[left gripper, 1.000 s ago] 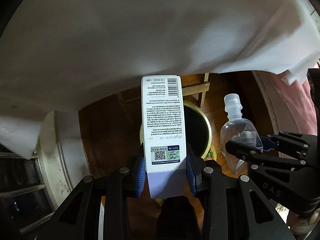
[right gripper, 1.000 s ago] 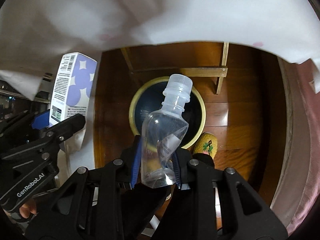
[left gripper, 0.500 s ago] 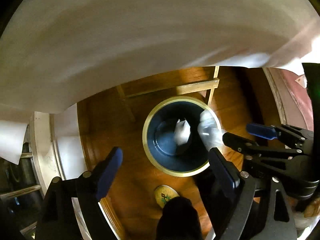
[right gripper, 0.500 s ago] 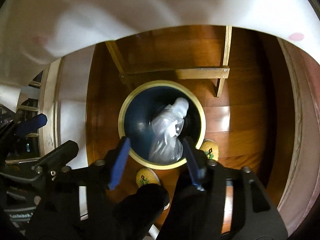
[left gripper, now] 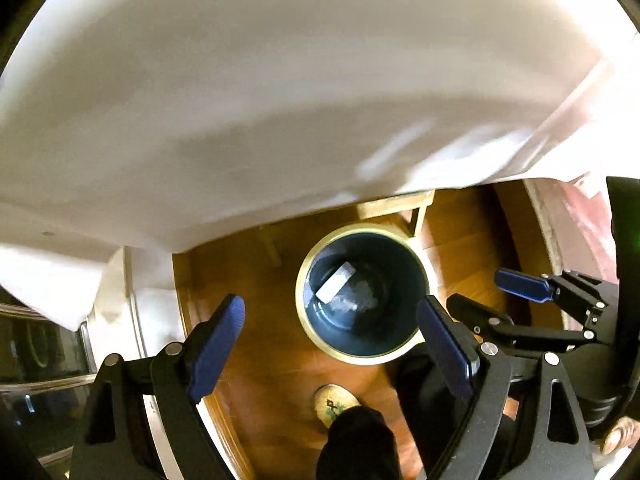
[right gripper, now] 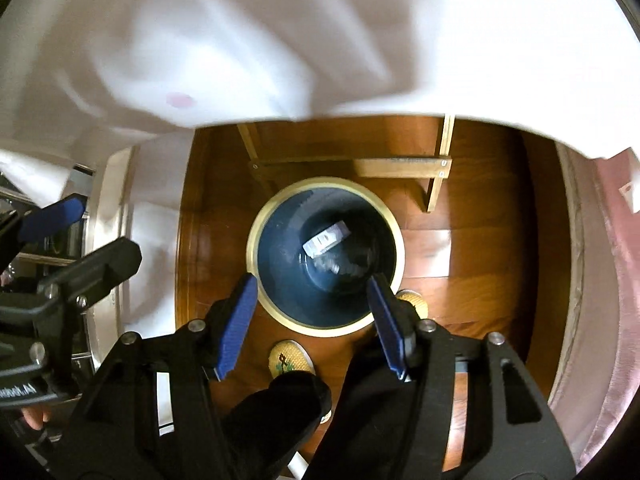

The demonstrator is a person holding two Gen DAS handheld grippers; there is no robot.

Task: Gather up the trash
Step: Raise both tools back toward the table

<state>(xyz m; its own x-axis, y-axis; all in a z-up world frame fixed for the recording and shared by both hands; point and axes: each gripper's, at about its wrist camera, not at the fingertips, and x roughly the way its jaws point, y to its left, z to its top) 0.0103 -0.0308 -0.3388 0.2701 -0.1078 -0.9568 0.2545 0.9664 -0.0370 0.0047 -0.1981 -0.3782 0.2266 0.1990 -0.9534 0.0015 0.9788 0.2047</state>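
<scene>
A dark blue round bin with a pale yellow rim (left gripper: 320,344) (right gripper: 256,240) stands on the wooden floor below both grippers. The white box (left gripper: 335,286) (right gripper: 325,240) and the clear plastic bottle (left gripper: 358,298) (right gripper: 340,266) lie at its bottom. My left gripper (left gripper: 332,344) is open and empty above the bin's near rim. My right gripper (right gripper: 312,320) is open and empty over the bin; it also shows at the right of the left wrist view (left gripper: 492,300). The left gripper shows at the left of the right wrist view (right gripper: 76,232).
A white tablecloth (left gripper: 280,80) (right gripper: 320,32) hangs over the top of both views. Wooden table legs and a crossbar (right gripper: 400,168) stand just behind the bin. A yellow slipper (left gripper: 334,402) (right gripper: 290,358) is near the bin. A pink cloth (right gripper: 600,280) lies at right.
Both grippers opened. The white box fell from the left gripper and the bottle from the right gripper into the bin, where they now lie.
</scene>
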